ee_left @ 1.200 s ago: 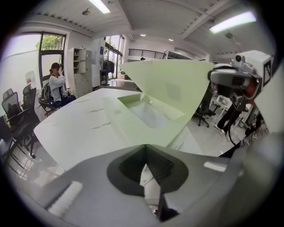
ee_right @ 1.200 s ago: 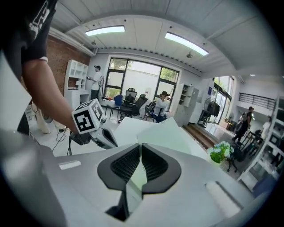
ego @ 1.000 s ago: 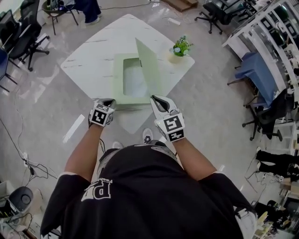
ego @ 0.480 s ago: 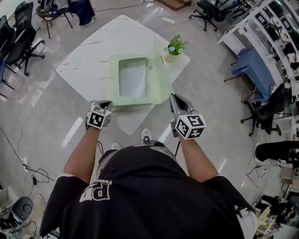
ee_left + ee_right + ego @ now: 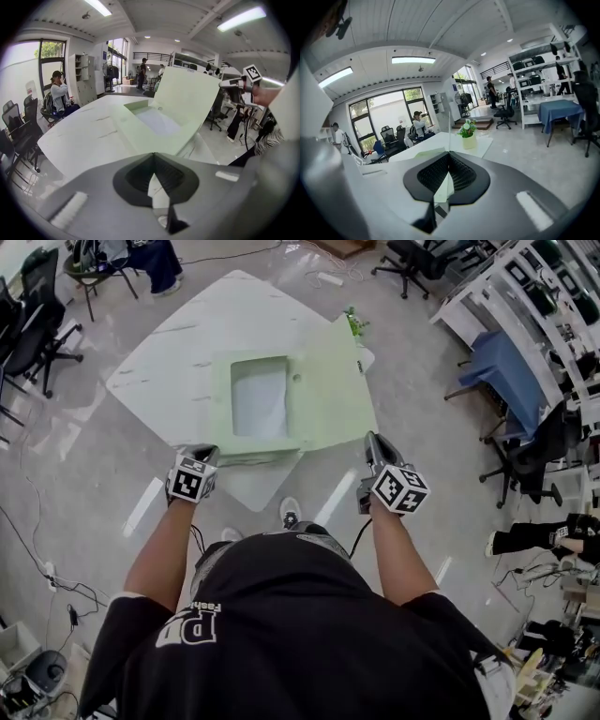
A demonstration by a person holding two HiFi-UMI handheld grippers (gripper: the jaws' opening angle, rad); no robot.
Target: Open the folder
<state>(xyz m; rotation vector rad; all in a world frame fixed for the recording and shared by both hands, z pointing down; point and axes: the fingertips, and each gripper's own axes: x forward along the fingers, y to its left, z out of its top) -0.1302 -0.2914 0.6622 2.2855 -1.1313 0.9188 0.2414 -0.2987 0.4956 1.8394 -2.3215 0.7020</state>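
A pale green folder (image 5: 225,399) lies on the white marble table (image 5: 178,343) with a white sheet (image 5: 258,399) showing inside it. Its cover (image 5: 337,381) is swung out to the right and slopes up from the table. My right gripper (image 5: 372,440) is shut on the cover's near right corner. In the right gripper view the cover shows as a thin edge (image 5: 449,129) running up from the jaws of my right gripper (image 5: 449,154). My left gripper (image 5: 207,452) is shut at the folder's near left corner, where its jaw tips (image 5: 151,156) meet the folder's front edge (image 5: 140,133).
A small potted plant (image 5: 352,322) stands at the table's far right corner, mostly hidden by the cover. Office chairs (image 5: 37,310) stand at the left, and a blue-draped table (image 5: 511,381) and white shelves (image 5: 525,287) at the right. A seated person (image 5: 58,96) is beyond the table.
My right gripper moved right with the cover, swinging it from upright over to the right. The plant went behind the cover. The left gripper stayed put.
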